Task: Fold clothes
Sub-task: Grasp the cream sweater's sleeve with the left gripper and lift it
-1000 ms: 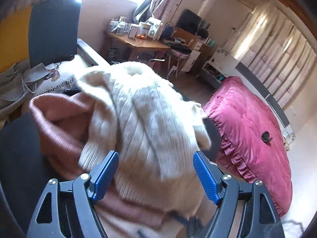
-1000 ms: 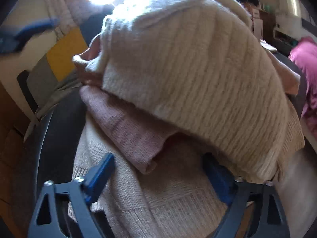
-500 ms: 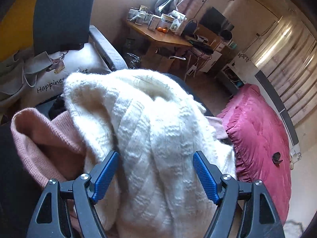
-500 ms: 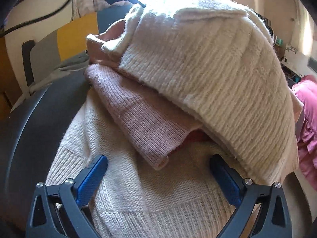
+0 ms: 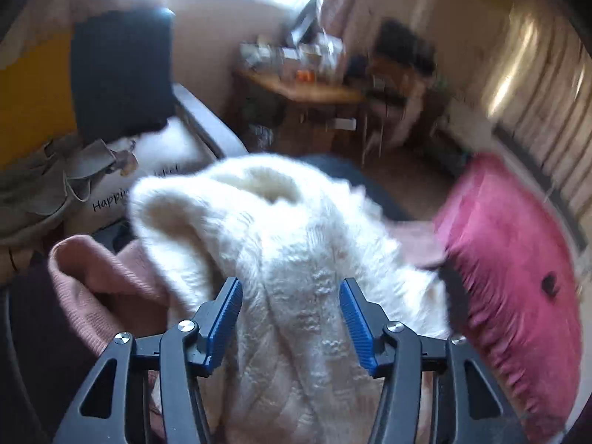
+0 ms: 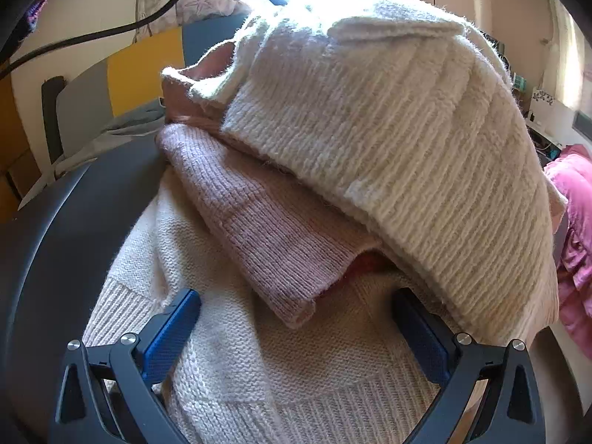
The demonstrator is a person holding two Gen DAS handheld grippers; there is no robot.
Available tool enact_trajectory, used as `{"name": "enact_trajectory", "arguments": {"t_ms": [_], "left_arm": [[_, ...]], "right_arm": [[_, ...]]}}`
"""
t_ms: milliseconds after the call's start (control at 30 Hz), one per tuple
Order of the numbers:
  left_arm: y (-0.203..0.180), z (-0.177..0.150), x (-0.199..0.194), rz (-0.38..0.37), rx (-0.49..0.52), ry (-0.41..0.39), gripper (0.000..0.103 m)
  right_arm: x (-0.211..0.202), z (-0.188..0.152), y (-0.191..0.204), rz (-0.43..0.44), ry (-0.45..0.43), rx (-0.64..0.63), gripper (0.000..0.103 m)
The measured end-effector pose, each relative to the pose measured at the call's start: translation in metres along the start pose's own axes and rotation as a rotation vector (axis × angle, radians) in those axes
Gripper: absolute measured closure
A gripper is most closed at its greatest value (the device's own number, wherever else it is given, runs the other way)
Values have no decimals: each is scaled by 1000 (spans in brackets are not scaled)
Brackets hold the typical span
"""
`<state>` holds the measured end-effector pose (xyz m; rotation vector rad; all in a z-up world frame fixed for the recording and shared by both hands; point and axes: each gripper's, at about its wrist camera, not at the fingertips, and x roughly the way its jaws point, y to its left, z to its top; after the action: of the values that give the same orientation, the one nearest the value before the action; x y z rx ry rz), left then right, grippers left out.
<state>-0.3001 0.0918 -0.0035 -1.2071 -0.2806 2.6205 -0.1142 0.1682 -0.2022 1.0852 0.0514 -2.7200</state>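
Observation:
A heap of knitwear lies on a dark rounded surface [image 6: 55, 259]. On top is a cream ribbed sweater [image 5: 296, 229] [image 6: 388, 129]. A pink sweater [image 5: 96, 288] [image 6: 266, 236] lies under it, and a beige knit [image 6: 296, 388] is at the bottom. My left gripper [image 5: 290, 318] is low over the cream sweater. Its jaws are closing, with a ridge of that knit between the blue pads, and no firm pinch shows. My right gripper [image 6: 296, 333] stands wide open over the beige knit, its pads on either side of the pink sweater's hem.
A magenta ruffled cushion [image 5: 510, 277] lies to the right of the heap. To the left is a sofa with a dark cushion [image 5: 118, 74] and a printed tote bag [image 5: 111, 192]. A cluttered wooden desk [image 5: 307, 88] stands behind. A black cable [image 6: 111, 29] hangs at the upper left.
The left jaws have narrowed around the cream sweater, and that view has swung and blurred. The right gripper has edged closer to the heap with its jaws still wide.

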Motion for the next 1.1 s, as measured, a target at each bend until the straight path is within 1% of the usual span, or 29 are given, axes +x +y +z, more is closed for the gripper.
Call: {"name": "enact_trajectory", "arguments": {"t_ms": [67, 133, 200, 300, 367, 400, 433, 500, 567, 667, 767, 867, 933, 1000, 1100], "left_arm": [[3, 0, -10, -10, -13, -35, 46], [0, 2, -3, -54, 17, 22, 45], [-4, 0, 10, -79, 14, 84, 45], [-7, 4, 33, -37, 2, 124, 45], [-2, 6, 43, -56, -30, 144, 45], [-2, 6, 42, -65, -19, 132, 49], [-3, 6, 42, -75, -7, 120, 67], [-4, 6, 35, -98, 16, 94, 88], [-2, 6, 22, -110, 9, 55, 90], [13, 8, 3, -92, -11, 0, 92], [48, 8, -20, -90, -82, -46, 93], [95, -2, -47, -66, -136, -93, 93], [122, -17, -64, -52, -163, -103, 93], [149, -37, -81, -13, -174, -110, 93], [186, -74, -101, 1, -220, -96, 93]], "right_arm": [[0, 1, -1, 1, -5, -1, 0], [2, 3, -2, 1, -10, -1, 0], [4, 5, -4, 1, -12, 0, 0], [6, 8, -5, -2, -10, 3, 0], [6, 10, -6, -2, -9, 2, 0], [7, 11, -7, -1, -10, 2, 0], [8, 12, -8, -1, -11, 2, 0], [5, 14, -9, -3, -17, 2, 0], [2, 16, -9, -1, -18, 2, 0], [2, 20, -12, 0, -21, 1, 0], [-3, 24, -13, 0, -16, 3, 0], [-4, 30, -15, -5, -5, 5, 0], [-5, 33, -15, -9, -3, 6, 0], [-7, 43, -12, -13, 2, 7, 0], [-4, 52, -12, -24, 12, 11, 0]]}}
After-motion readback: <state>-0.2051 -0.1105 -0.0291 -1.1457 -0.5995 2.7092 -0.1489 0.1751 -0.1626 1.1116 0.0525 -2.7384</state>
